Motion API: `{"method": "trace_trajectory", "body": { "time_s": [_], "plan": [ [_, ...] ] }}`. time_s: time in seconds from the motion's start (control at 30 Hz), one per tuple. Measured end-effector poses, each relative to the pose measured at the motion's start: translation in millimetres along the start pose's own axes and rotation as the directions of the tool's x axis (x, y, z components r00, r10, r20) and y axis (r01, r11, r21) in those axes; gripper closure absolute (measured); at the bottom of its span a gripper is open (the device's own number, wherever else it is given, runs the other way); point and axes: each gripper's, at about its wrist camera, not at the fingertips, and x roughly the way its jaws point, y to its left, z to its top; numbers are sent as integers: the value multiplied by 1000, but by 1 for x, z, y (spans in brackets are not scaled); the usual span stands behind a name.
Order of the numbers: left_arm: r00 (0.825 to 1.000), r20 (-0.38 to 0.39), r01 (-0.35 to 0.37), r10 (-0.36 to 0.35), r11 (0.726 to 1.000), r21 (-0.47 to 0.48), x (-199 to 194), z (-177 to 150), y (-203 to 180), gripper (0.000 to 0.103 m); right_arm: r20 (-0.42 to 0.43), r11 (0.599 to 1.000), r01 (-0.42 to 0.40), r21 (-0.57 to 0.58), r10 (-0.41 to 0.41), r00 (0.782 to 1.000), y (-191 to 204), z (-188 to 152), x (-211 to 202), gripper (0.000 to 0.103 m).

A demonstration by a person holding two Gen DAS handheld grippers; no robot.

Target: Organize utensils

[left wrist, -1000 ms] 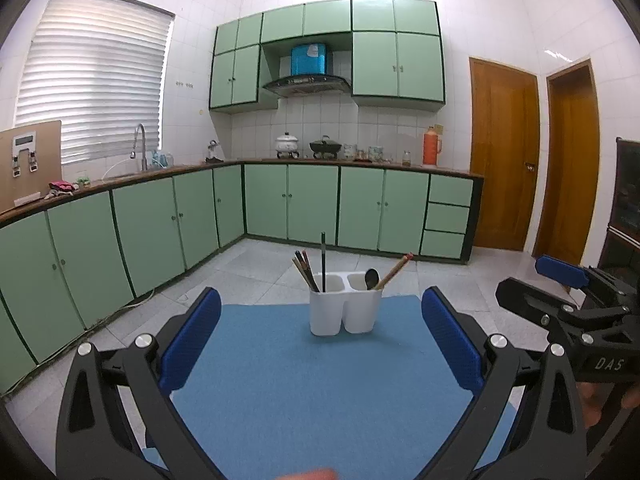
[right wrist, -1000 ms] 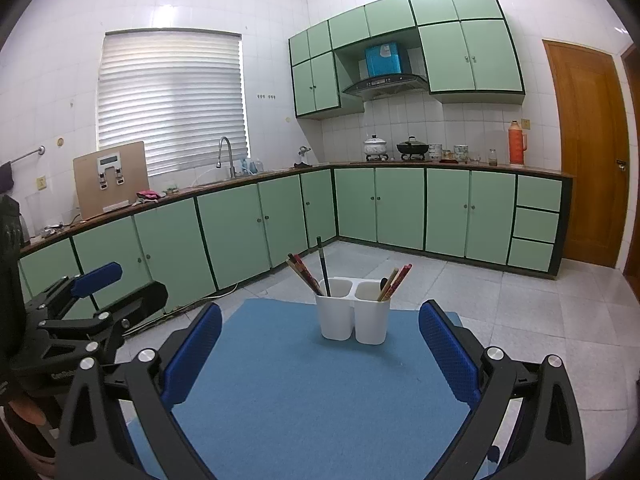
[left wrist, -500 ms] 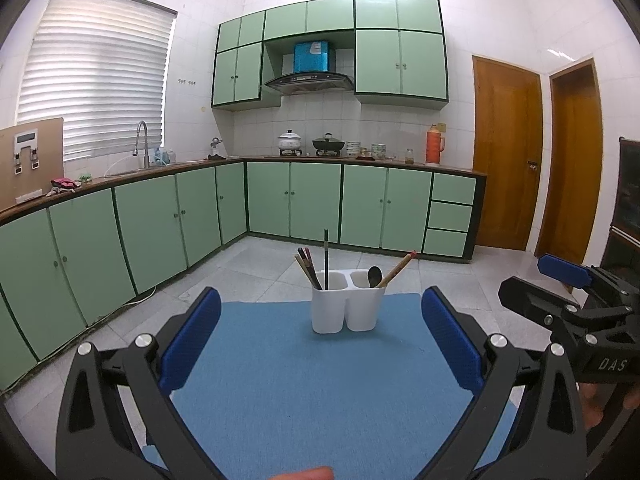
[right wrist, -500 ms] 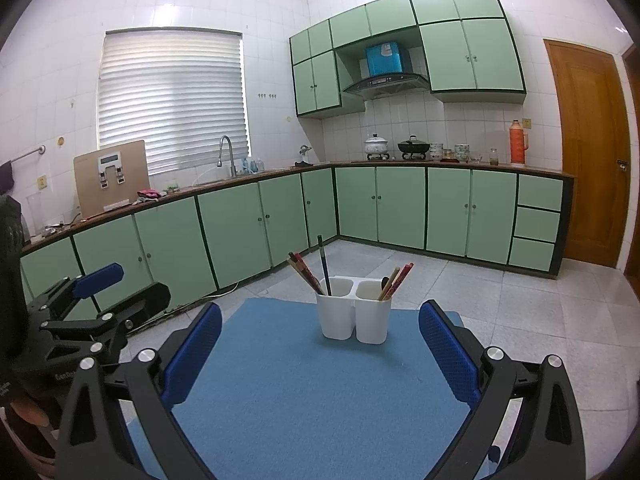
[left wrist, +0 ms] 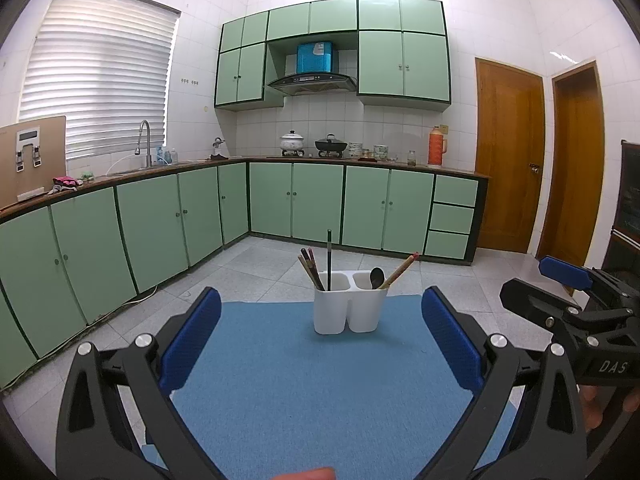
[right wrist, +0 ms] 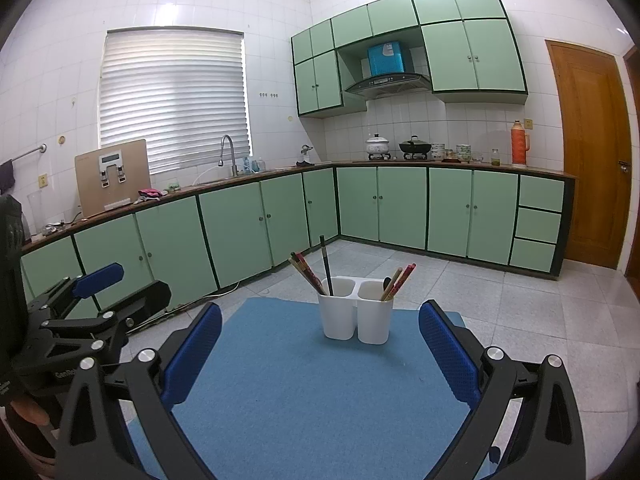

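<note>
A white two-compartment utensil holder (left wrist: 347,305) (right wrist: 356,311) stands upright at the far end of a blue mat (left wrist: 304,376) (right wrist: 304,384). Its left cup holds several chopsticks (left wrist: 311,269) (right wrist: 306,272) and one dark upright stick (left wrist: 329,260). The right cup holds a dark spoon (left wrist: 376,277) and wooden chopsticks (left wrist: 400,270) (right wrist: 400,278). My left gripper (left wrist: 320,336) is open, well short of the holder, with nothing between its fingers. My right gripper (right wrist: 320,344) is open too and empty. Each gripper shows at the side of the other's view.
The mat lies on a table over a grey tiled floor (left wrist: 256,264). Green cabinets (left wrist: 312,200) and a counter with a sink, pots (left wrist: 294,142) and an orange flask (left wrist: 437,145) line the walls. Wooden doors (left wrist: 508,152) are at the right.
Both wrist views have shifted only slightly; the holder sits a touch further right in the left wrist view. Both grippers stay open and the utensils have not moved.
</note>
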Motion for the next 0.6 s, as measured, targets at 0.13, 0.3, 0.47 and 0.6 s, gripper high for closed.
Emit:
{"method": "trace_trajectory", "body": {
  "time_s": [0.13, 0.3, 0.47, 0.6],
  "plan": [
    [1000, 0, -1, 1, 1000, 0, -1, 0, 1, 6, -1, 1000, 0, 0, 0, 1000, 0, 0, 0, 6],
    [1000, 0, 0, 0, 1000, -3, -1, 0, 1, 6, 0, 1000, 0, 0, 0, 1000, 0, 0, 0, 6],
    [1000, 0, 0, 0, 1000, -3, -1, 0, 1, 6, -1, 1000, 0, 0, 0, 1000, 0, 0, 0, 6],
    [1000, 0, 0, 0, 1000, -2, -1, 0, 2, 6, 0, 1000, -1, 0, 1, 1000, 0, 0, 0, 6]
  ]
}}
